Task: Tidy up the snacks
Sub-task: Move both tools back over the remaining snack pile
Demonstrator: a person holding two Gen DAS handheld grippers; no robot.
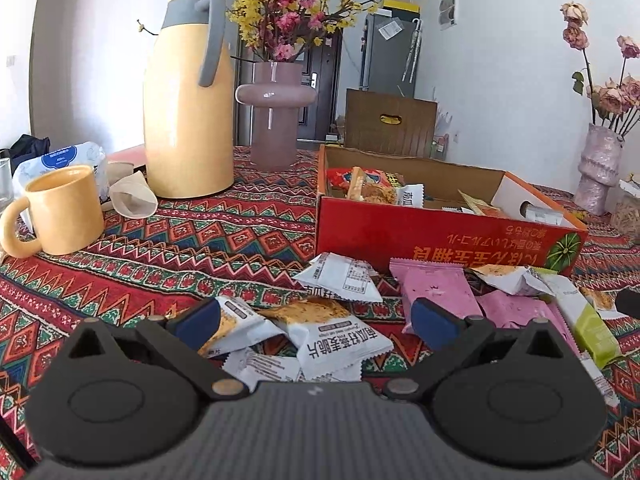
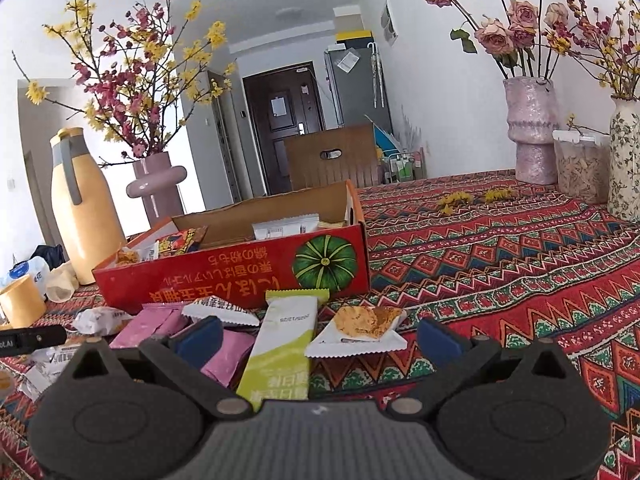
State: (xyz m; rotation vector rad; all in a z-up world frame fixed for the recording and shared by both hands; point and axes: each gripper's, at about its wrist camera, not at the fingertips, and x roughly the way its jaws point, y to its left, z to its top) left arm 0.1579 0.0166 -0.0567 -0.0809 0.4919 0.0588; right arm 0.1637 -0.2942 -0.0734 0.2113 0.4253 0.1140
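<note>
A red cardboard box [image 1: 440, 236] with several snack packs inside stands on the patterned tablecloth; it also shows in the right wrist view [image 2: 240, 276]. Loose snack packs lie in front of it. My left gripper [image 1: 316, 322] is open and empty, low over white cracker packs [image 1: 340, 340], with pink packs [image 1: 436, 288] beside its right finger. My right gripper [image 2: 318, 336] is open and empty over a long green-and-white pack [image 2: 280, 344] and a white cracker pack [image 2: 360, 332]. Pink packs [image 2: 228, 354] lie by its left finger.
A yellow thermos jug [image 1: 188, 96], yellow mug [image 1: 60, 210], paper cup [image 1: 134, 196] and pink vase [image 1: 274, 120] stand left of the box. Vases [image 2: 530, 132] and a clear food jar [image 2: 580, 168] stand at the far right. A wooden chair [image 2: 332, 160] is behind the table.
</note>
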